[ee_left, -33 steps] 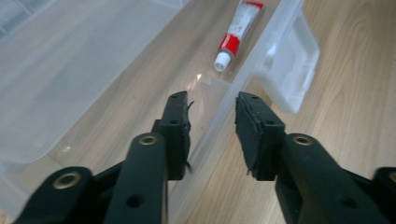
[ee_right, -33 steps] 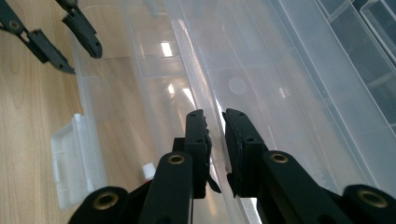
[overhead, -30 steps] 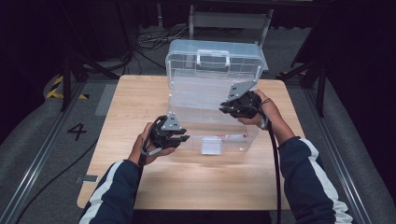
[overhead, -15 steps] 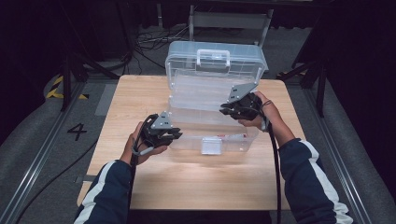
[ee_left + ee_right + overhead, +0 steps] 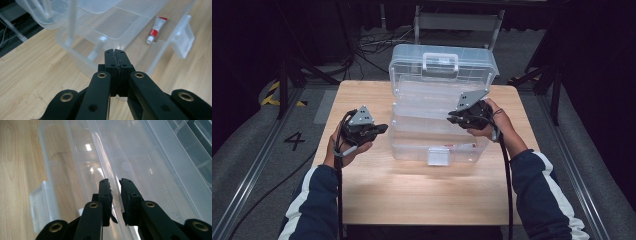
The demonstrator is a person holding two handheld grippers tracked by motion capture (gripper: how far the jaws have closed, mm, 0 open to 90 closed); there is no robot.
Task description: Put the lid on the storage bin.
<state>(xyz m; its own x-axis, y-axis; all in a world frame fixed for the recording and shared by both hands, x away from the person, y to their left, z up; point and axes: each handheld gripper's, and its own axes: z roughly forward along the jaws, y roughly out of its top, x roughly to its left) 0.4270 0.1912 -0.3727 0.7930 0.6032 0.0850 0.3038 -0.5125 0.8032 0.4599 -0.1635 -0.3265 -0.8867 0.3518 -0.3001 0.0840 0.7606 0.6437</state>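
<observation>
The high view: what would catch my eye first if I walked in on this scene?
A big clear plastic tackle-style box stands open in the middle of the wooden table, its trays fanned out and its lid with a handle tipped back. The right claw pinches a tray's edge, while the left claw hangs shut and empty beside the box. A small white tube with a red end lies in the box's bottom.

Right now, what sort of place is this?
Probably a recording studio or lab: a wooden table stands alone on grey floor with a painted number 4, loose cables, and dark surroundings.
</observation>
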